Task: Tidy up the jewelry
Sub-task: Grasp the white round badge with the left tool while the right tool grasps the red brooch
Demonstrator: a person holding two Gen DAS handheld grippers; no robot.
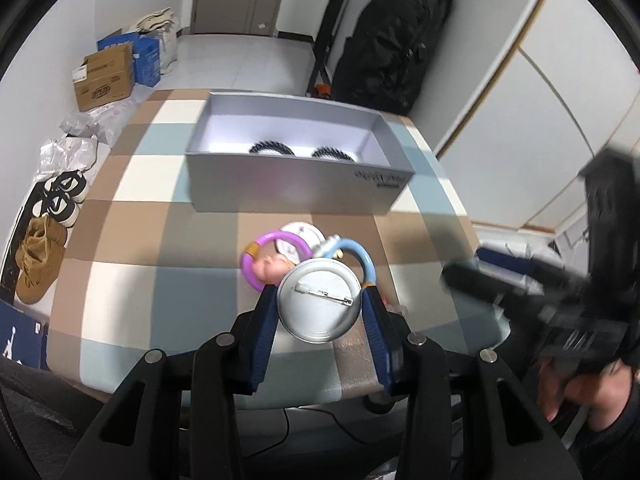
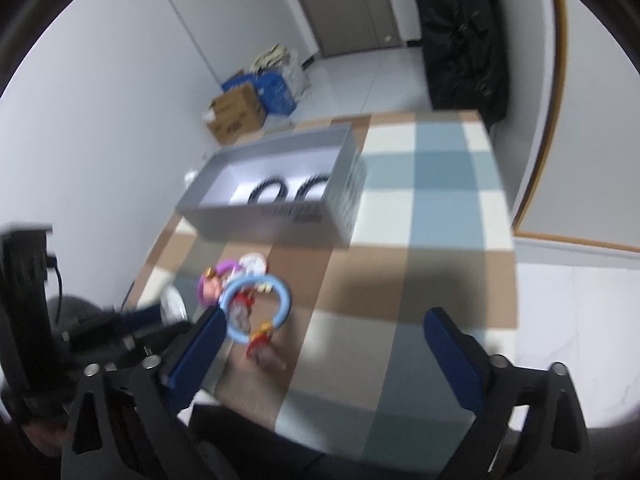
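My left gripper (image 1: 319,294) is shut on a round silver pin badge (image 1: 318,300), back side up, held above the checked table. Beyond it lie a purple ring (image 1: 250,264), a blue ring (image 1: 366,260) and another white badge (image 1: 302,232). A grey open box (image 1: 288,184) stands further back with two black bracelets (image 1: 272,147) inside. My right gripper (image 2: 320,322) is open and empty above the table, right of the blue ring (image 2: 284,300) and the purple ring (image 2: 224,270). The box (image 2: 280,224) also shows in the right wrist view.
The checked tablecloth (image 1: 140,220) covers a small table. Shoes (image 1: 40,256) and cardboard boxes (image 1: 104,76) sit on the floor to the left. A black bag (image 1: 392,40) hangs behind the table. The right gripper's body (image 1: 560,296) is blurred at the right.
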